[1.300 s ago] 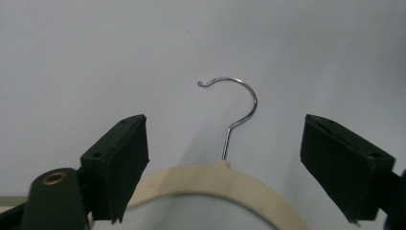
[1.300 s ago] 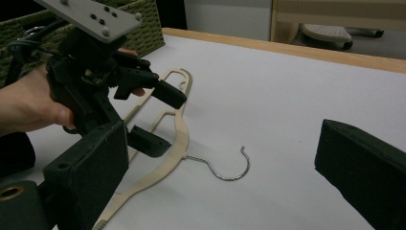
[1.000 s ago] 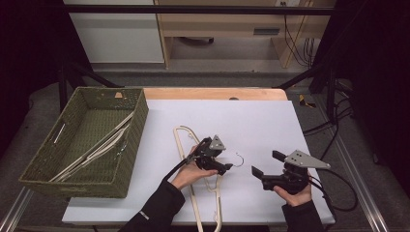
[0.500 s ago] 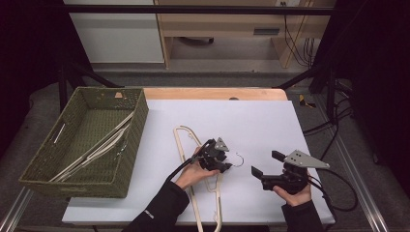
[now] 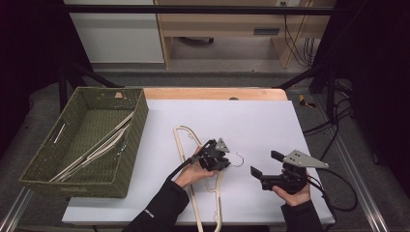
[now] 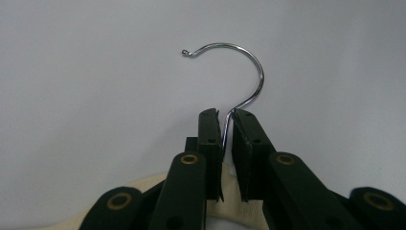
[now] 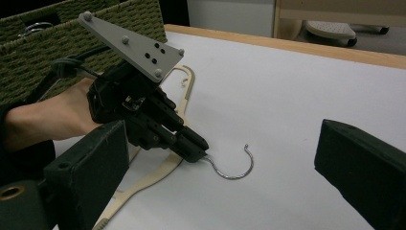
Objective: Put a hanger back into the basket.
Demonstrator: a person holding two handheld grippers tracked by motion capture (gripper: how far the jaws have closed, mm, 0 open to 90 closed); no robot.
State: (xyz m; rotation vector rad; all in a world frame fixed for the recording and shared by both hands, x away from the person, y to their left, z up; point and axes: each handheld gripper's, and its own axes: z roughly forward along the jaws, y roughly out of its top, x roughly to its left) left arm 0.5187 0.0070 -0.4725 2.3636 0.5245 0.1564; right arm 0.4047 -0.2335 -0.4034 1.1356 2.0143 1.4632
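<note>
Chrome hook (image 6: 249, 72) of the hanger (image 5: 186, 145) sits clamped in the left tongs (image 5: 223, 163); right tongs (image 5: 263, 164) gape apart.

open table (image 5: 251, 121) ahead — basket (image 5: 128, 150) walls left

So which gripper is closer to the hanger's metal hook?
Left. The left gripper is clamped on the shank of the metal hook; the right gripper hangs open, apart to its side.

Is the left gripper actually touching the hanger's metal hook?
Touching. In the left gripper view the left gripper has both jaws closed against the neck of the metal hook, just above the cream wooden hanger, with no gap visible.
</note>
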